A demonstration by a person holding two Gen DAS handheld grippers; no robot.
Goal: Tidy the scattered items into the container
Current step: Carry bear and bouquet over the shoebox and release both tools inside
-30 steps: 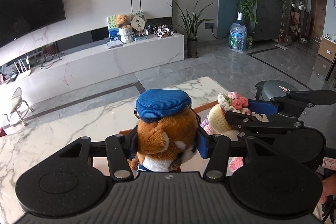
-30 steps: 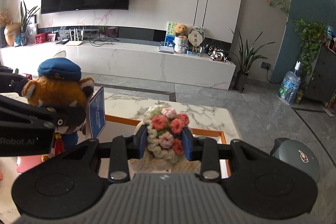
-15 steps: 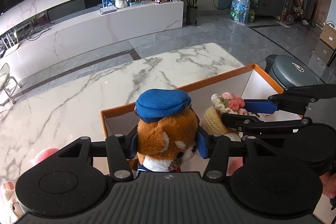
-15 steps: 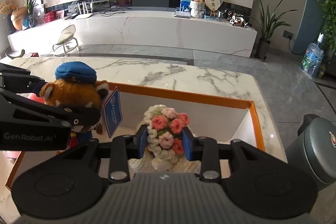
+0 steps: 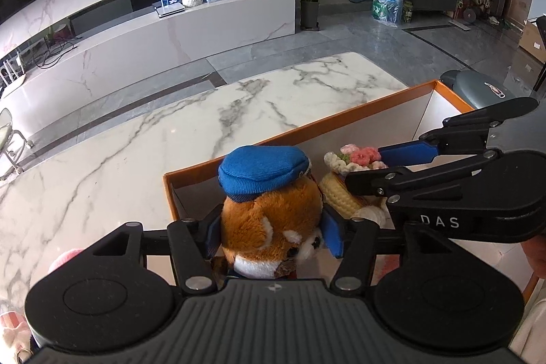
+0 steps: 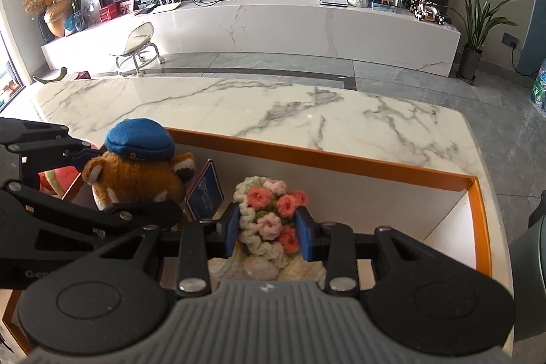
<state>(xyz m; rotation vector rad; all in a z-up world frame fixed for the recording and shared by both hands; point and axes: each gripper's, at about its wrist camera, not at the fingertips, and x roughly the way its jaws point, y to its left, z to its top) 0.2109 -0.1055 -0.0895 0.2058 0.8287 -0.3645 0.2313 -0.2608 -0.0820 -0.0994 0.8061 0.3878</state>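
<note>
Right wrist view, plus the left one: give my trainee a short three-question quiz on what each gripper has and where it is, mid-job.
1. True or false: the left gripper has its jaws closed on the plush fox with the blue cap.
2. Multiple choice: the right gripper holds (A) a crochet flower bouquet, (B) a glass bottle, (C) nothing.
3. Fill in: both toys hang over the orange-rimmed ____ on the marble table.

Key
1. True.
2. A.
3. Box.
</note>
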